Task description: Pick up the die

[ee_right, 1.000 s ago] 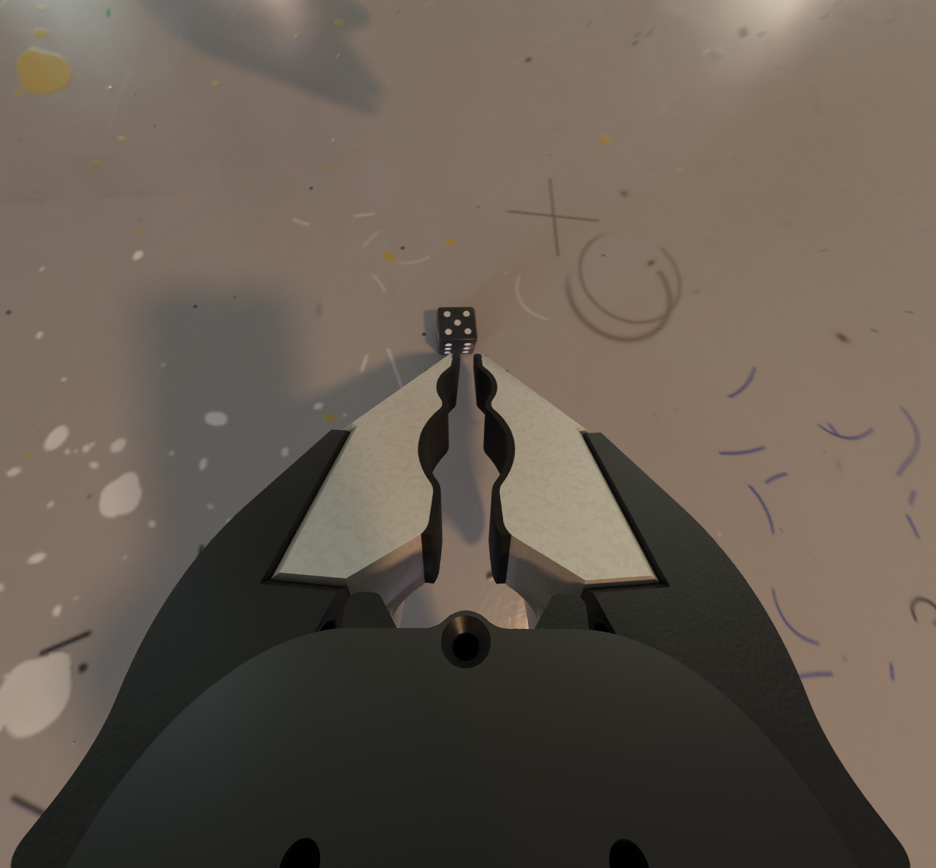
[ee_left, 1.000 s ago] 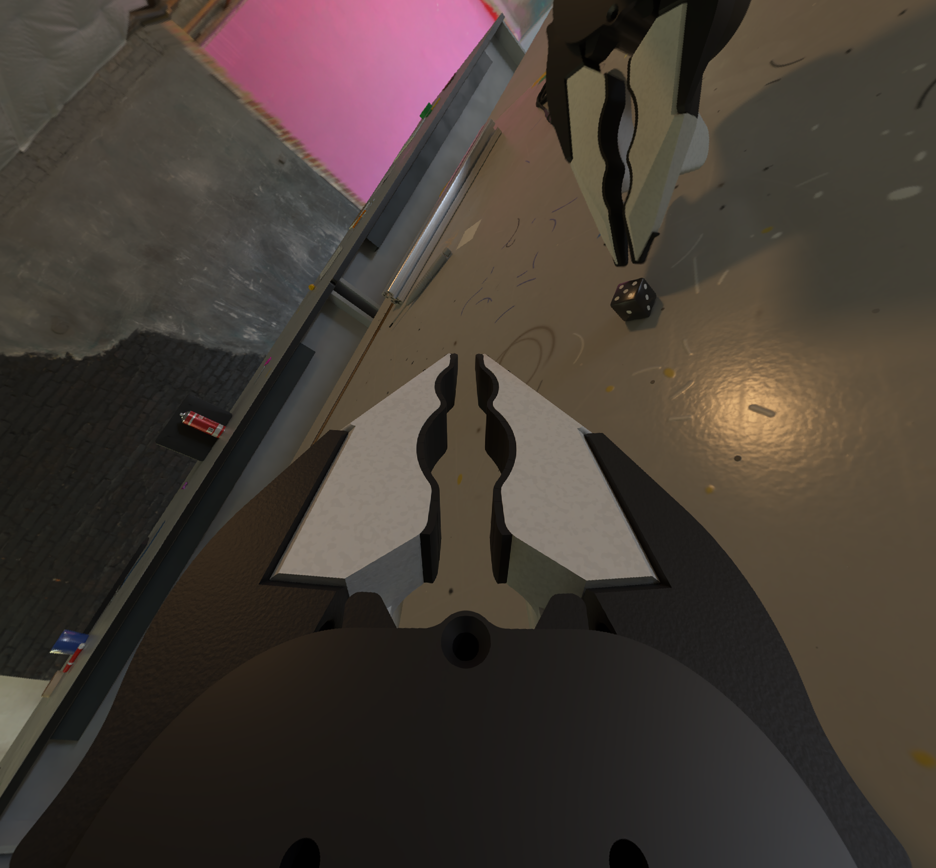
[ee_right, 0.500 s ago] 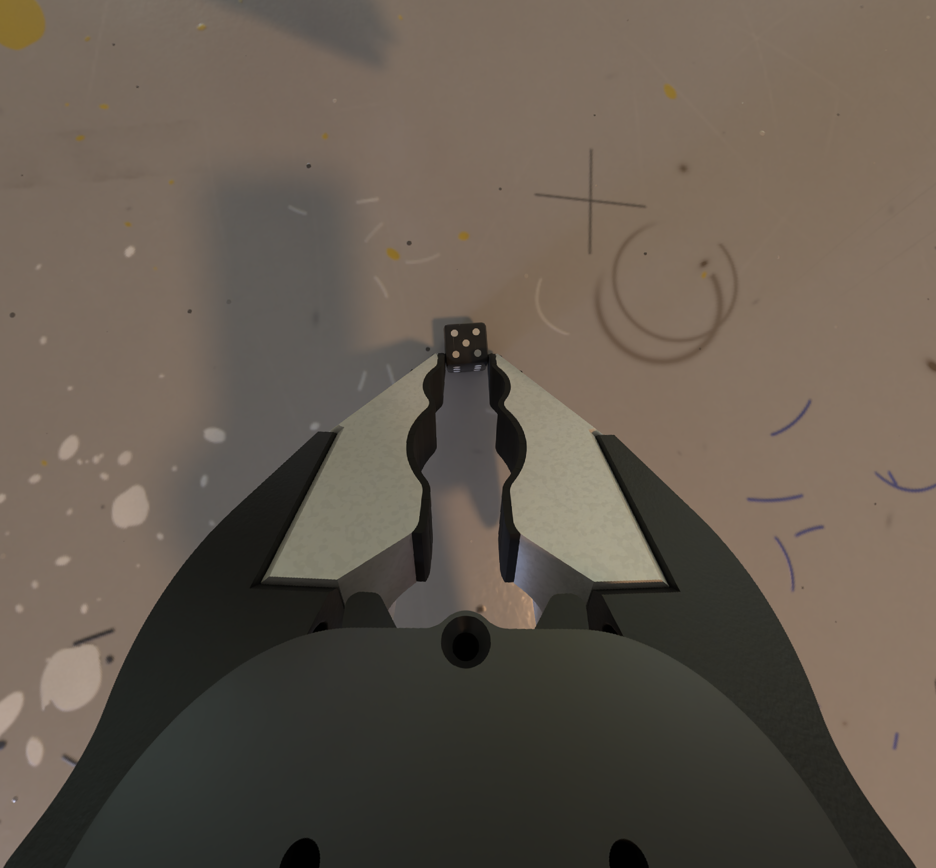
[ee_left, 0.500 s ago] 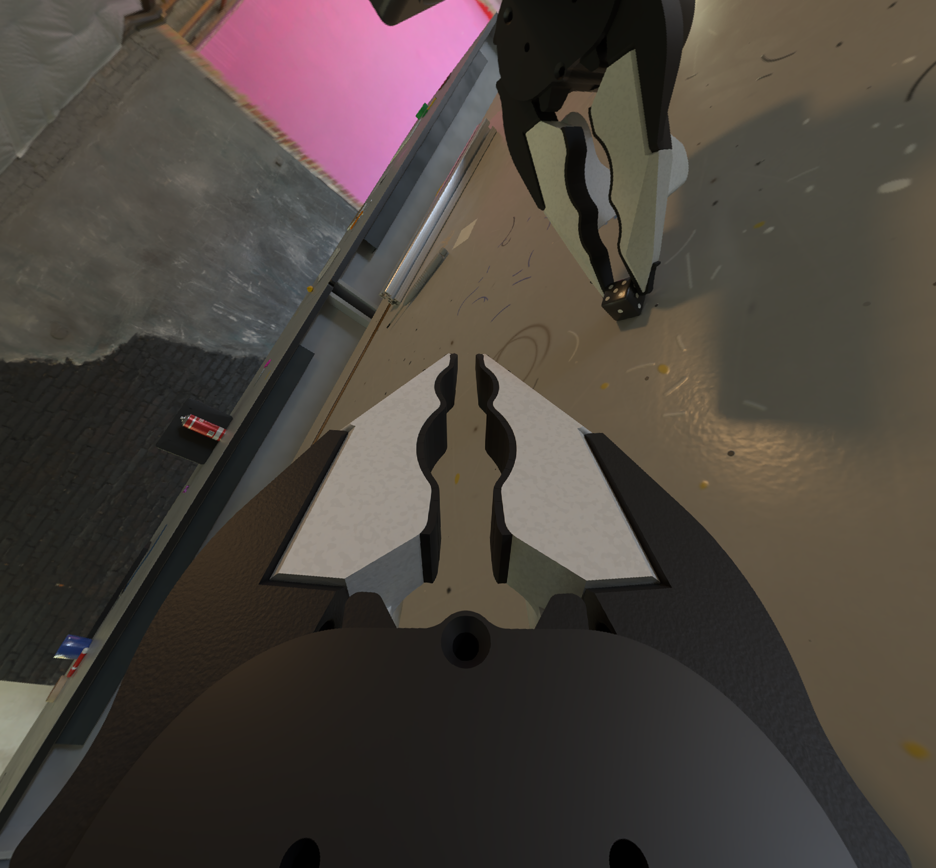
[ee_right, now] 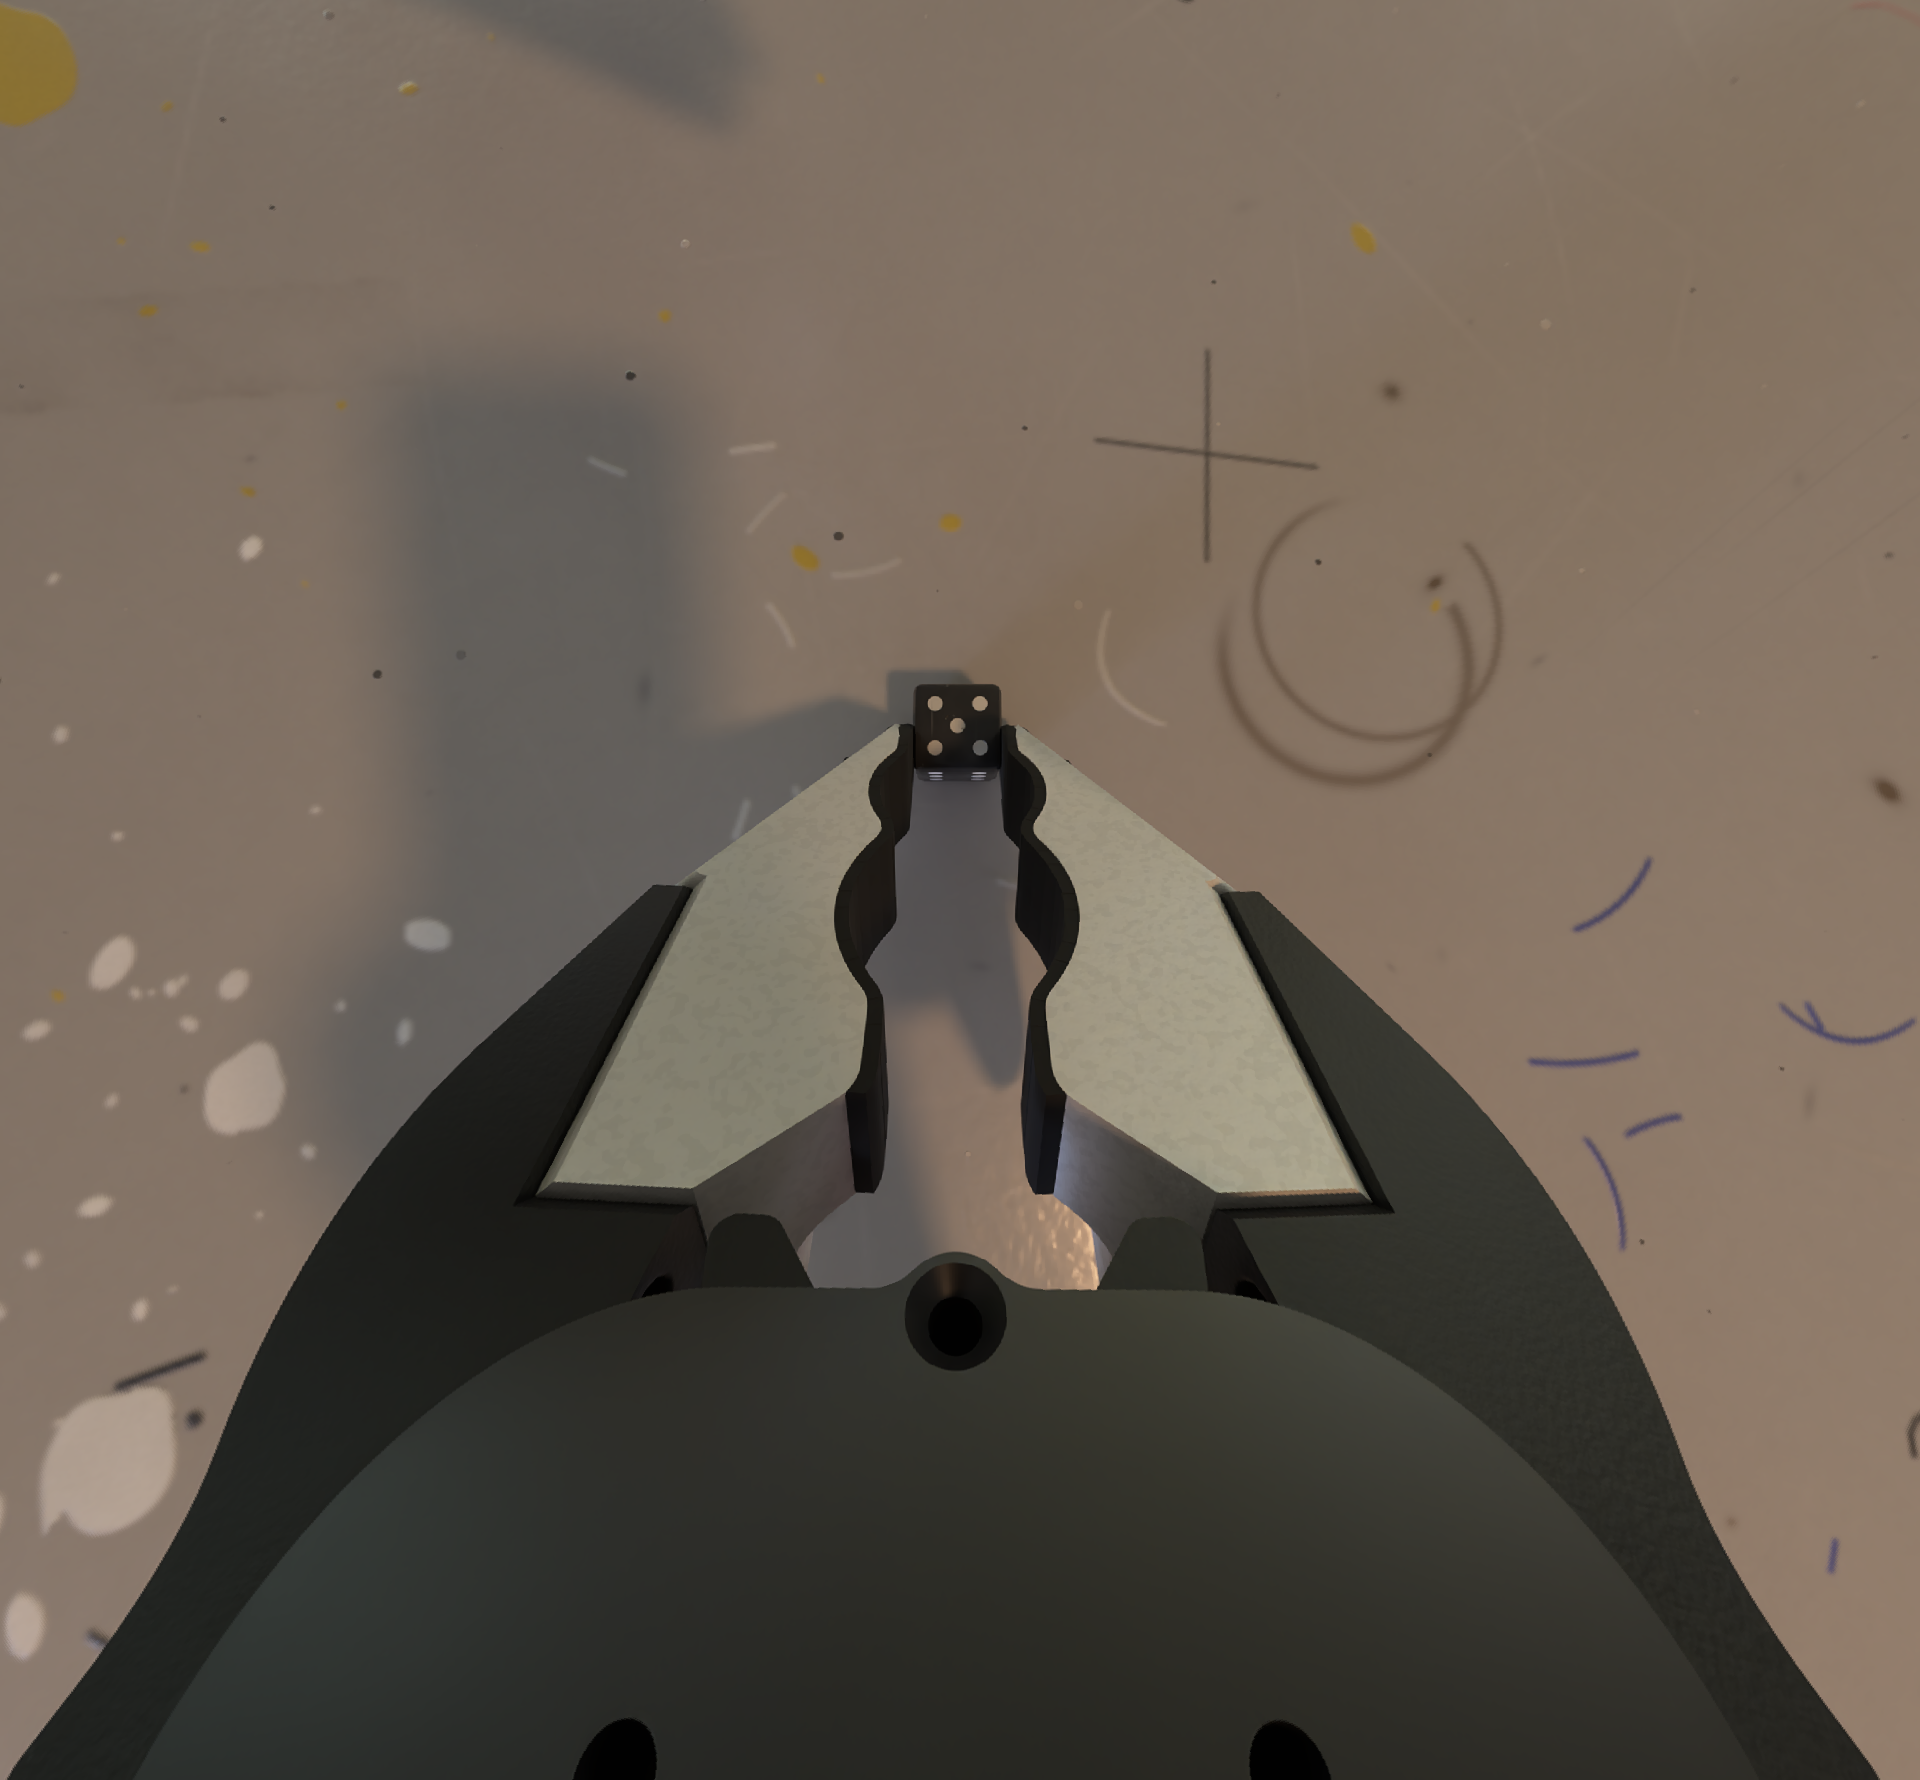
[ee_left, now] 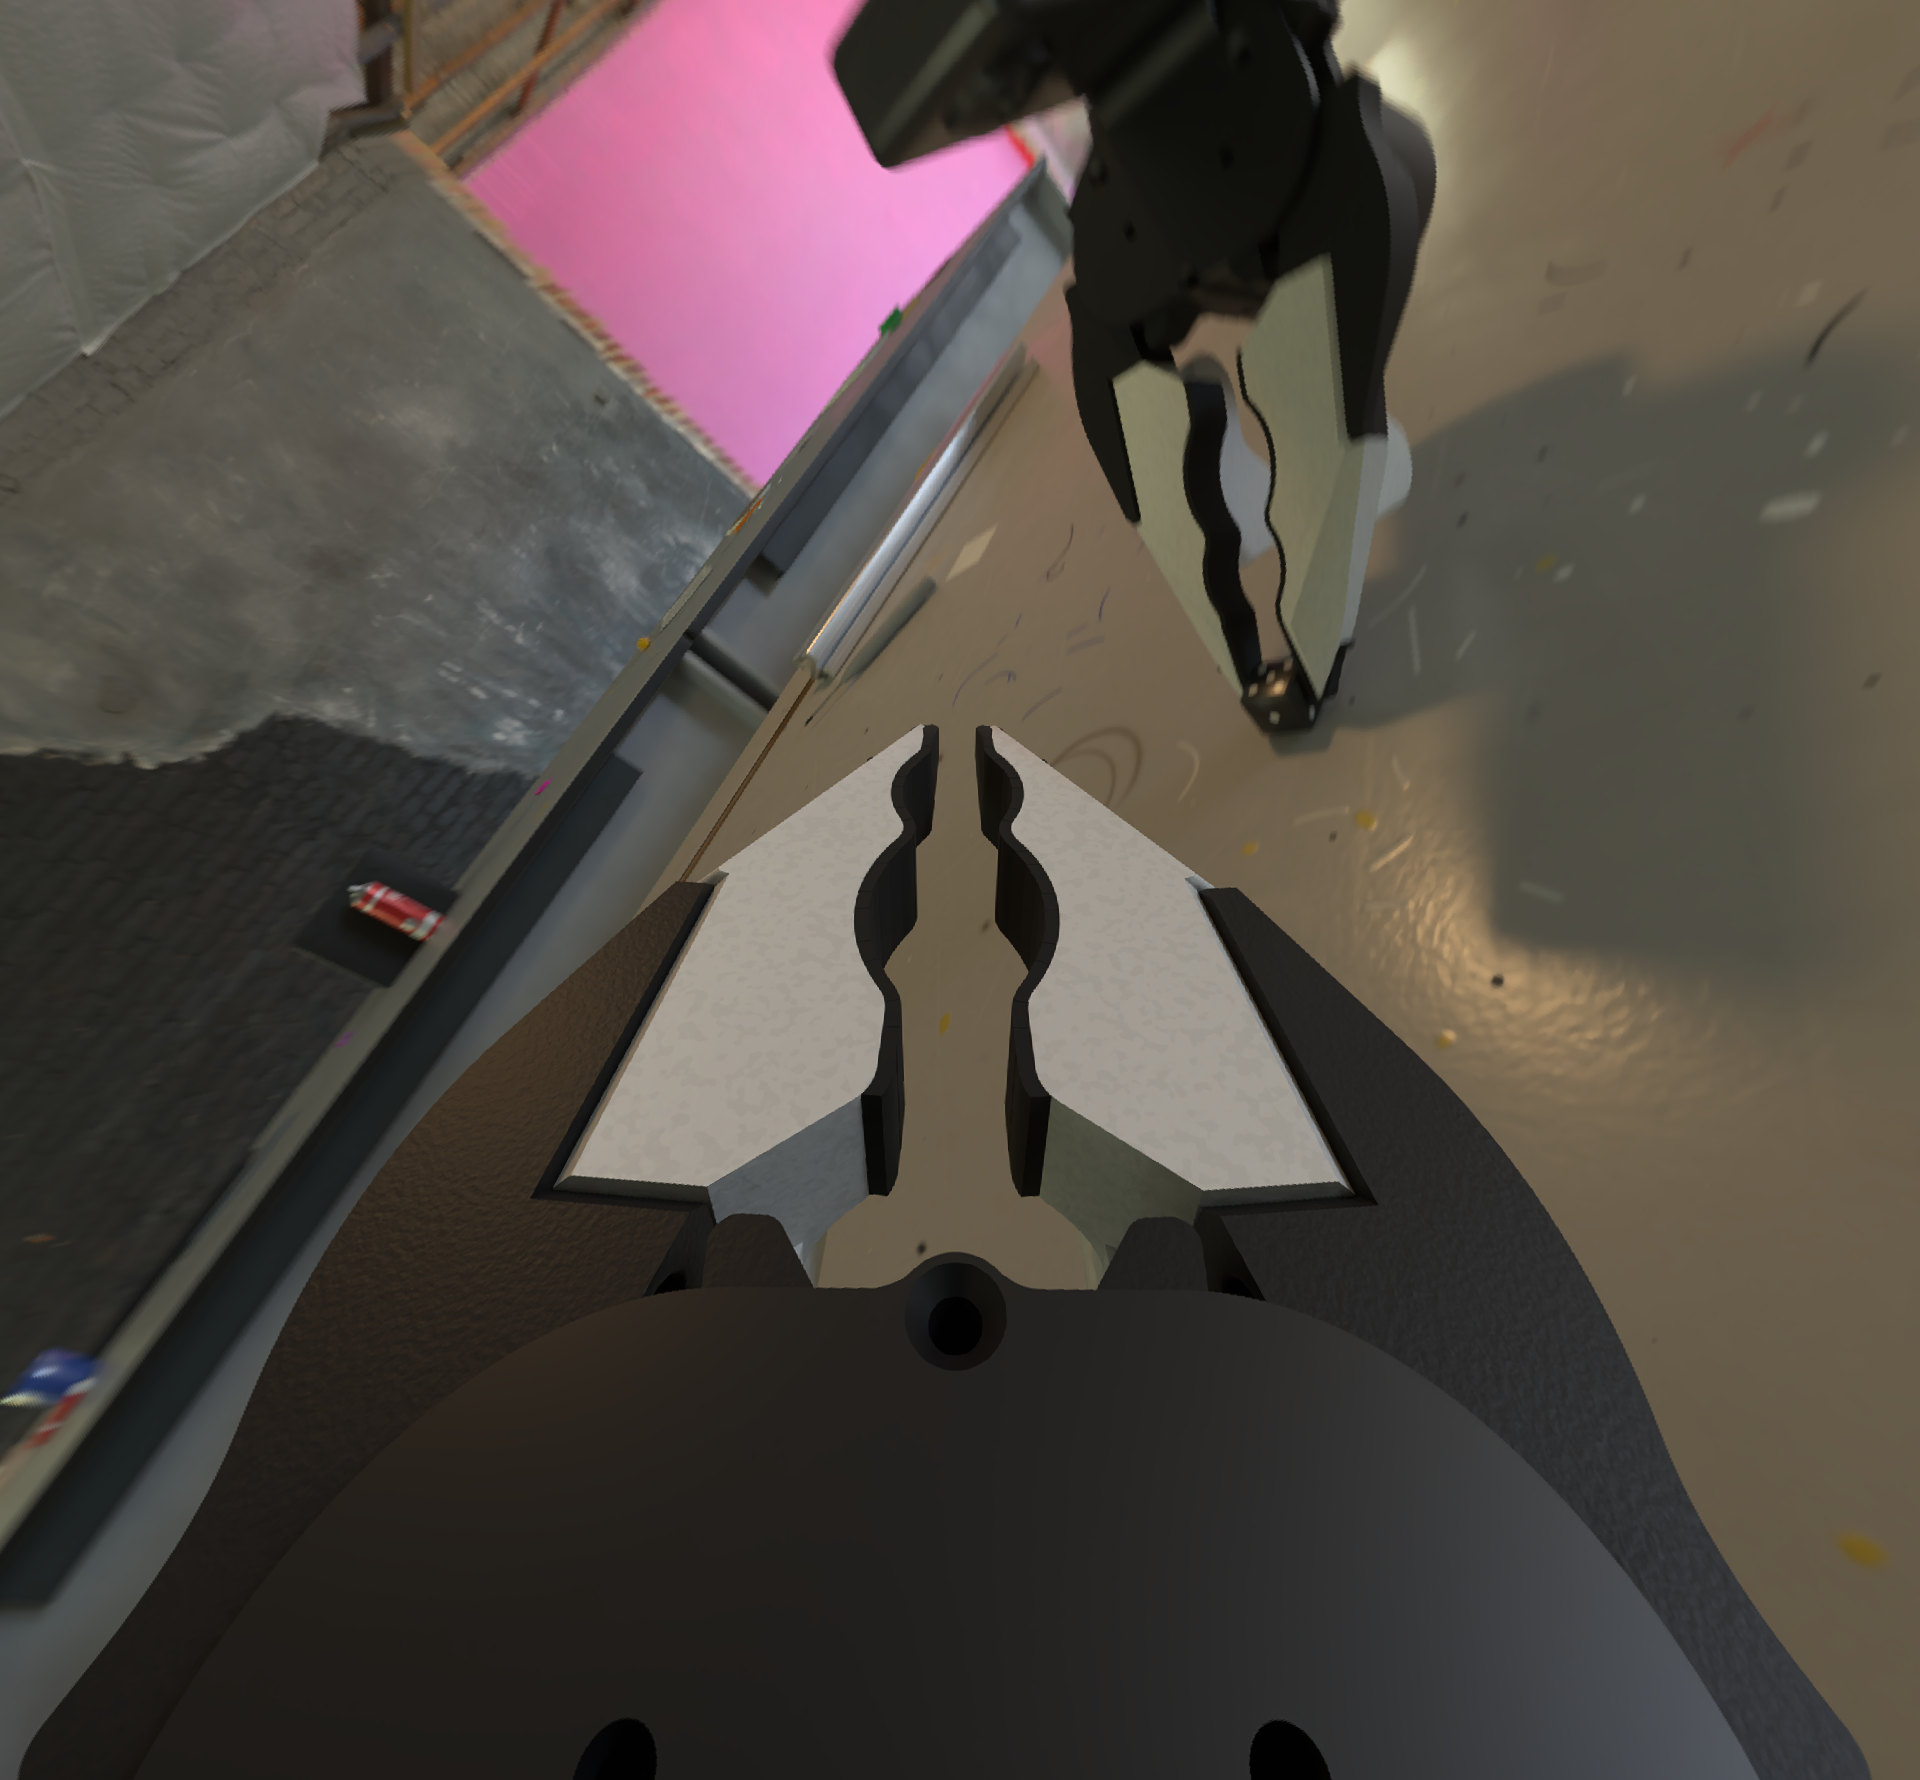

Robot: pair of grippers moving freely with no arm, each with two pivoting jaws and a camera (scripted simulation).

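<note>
Far on the left, in the left wrist view, there is a dark brick floor [ee_left: 208, 951] with a small red can [ee_left: 395, 909] lying on it. Next comes the long grey edge of the table [ee_left: 665, 691], and past it a big pink sheet [ee_left: 707, 172]. In the middle is the left gripper [ee_left: 956, 743]. Its two fingers are almost pressed together, with only a thin gap, and they hold nothing. It hangs over the brown table top [ee_left: 1558, 951], well apart from the die. More to the right, the right gripper [ee_left: 1283, 681] points down at the table. The little black die [ee_left: 1280, 707] sits right between its tips. I cannot tell if the die touches the table or is just above it. In the right wrist view, the right gripper [ee_right: 956, 743] has its fingers closed on both sides of the die [ee_right: 956, 728], so it is grasping it. The die shows five white dots on top. To the right of it, a thin cross [ee_right: 1205, 457] and some round ring marks [ee_right: 1371, 639] are drawn on the table.
</note>
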